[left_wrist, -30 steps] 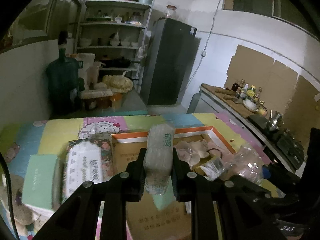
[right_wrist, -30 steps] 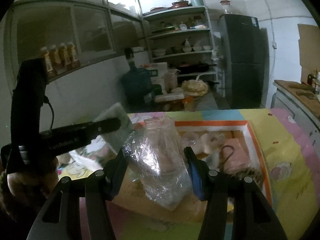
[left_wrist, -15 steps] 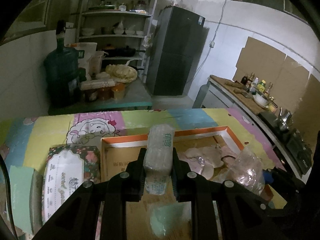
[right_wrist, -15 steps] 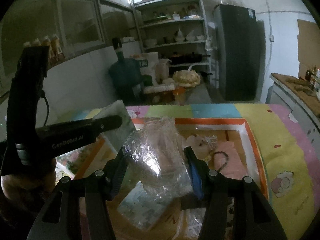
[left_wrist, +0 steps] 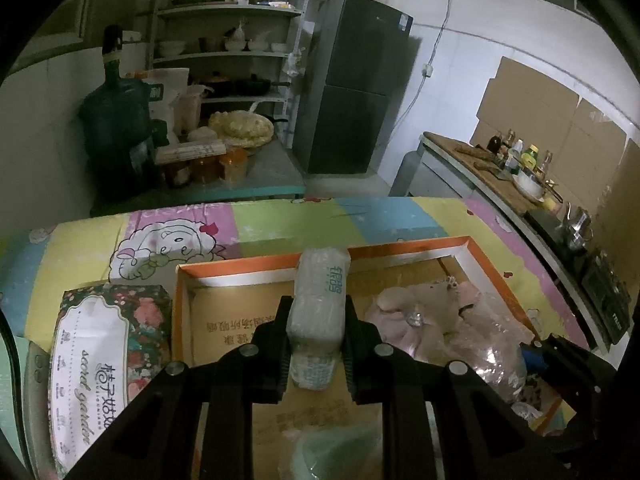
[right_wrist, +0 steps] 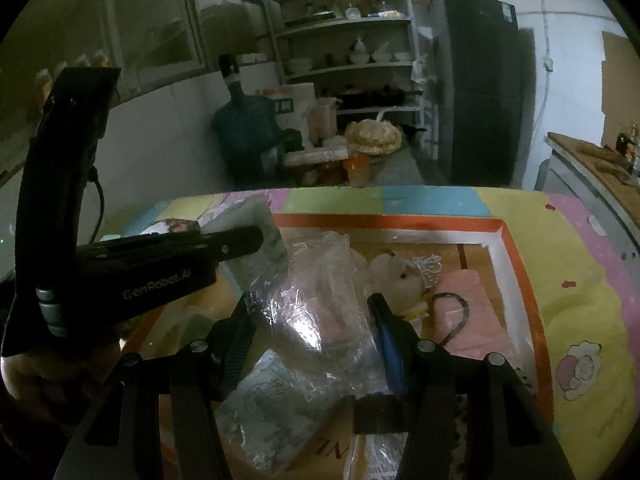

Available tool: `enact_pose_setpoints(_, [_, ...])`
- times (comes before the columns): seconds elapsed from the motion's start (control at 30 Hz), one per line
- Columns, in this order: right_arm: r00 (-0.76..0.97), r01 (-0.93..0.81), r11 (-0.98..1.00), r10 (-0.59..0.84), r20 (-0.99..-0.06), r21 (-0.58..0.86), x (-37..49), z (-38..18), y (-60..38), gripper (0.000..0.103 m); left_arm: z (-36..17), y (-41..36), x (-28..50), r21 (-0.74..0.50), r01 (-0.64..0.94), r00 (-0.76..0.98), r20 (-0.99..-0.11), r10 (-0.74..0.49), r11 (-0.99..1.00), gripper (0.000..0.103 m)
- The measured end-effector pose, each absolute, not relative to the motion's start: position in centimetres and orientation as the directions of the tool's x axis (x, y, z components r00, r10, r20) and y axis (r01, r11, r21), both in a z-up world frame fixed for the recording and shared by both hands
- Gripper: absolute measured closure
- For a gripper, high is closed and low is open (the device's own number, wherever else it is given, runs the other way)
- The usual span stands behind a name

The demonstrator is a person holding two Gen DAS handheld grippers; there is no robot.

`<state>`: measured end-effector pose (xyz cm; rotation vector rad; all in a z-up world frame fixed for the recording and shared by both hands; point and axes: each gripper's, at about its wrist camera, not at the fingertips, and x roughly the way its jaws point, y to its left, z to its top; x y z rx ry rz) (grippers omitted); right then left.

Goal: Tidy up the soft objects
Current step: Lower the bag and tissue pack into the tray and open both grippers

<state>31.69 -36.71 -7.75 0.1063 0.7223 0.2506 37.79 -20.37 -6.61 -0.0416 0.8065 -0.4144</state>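
Both grippers loaded over the orange-rimmed box [left_wrist: 404, 247]
Left gripper [left_wrist: 316, 322] clamps a tissue pack [left_wrist: 320, 292]; right gripper [right_wrist: 312, 320] grips a clear plastic bag [right_wrist: 316, 300] above a plush toy [right_wrist: 400, 276].

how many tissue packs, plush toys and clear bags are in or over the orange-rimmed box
tissue packs: 2, the held tissue pack in the left claw and the pale green tissue pack lying in the box
plush toy: 1
clear bag: 1, in the right claw
total: 4

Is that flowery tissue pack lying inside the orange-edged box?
No, the flowery tissue pack lies on the colourful table cover, just outside the left wall of the orange-edged box.
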Motion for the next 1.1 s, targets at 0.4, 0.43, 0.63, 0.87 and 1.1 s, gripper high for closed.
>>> enact_pose_setpoints(0.4, [0.692,-0.186,0.970,0.243,-0.680,0.157,32.7,-9.1,-36.0,0.037,-8.0,-20.1,38.0,-0.283,0.367,0.547,-0.705,-0.451,0.886,0.057])
enact_pose_setpoints(0.43, [0.693,-0.187,0.970,0.241,-0.679,0.154,32.7,-9.1,-35.9,0.035,-7.9,-19.9,38.0,-0.295,0.363,0.544,-0.703,-0.458,0.884,0.057])
enact_pose_setpoints(0.63, [0.697,-0.187,0.972,0.232,-0.679,0.140,32.3,-9.1,-35.8,0.033,-6.7,-19.2,37.2,-0.320,0.381,0.563,-0.664,-0.492,0.867,0.051])
enact_pose_setpoints(0.87, [0.719,-0.169,0.977,0.214,-0.662,0.132,31.2,-8.3,-36.2,0.031,-5.3,-18.9,35.8,-0.311,0.392,0.589,-0.638,-0.496,0.866,0.049])
enact_pose_setpoints(1.1, [0.746,-0.148,0.981,0.194,-0.637,0.127,29.8,-6.8,-36.7,0.031,-3.6,-17.6,34.3,-0.310,0.391,0.626,-0.600,-0.497,0.867,0.049])
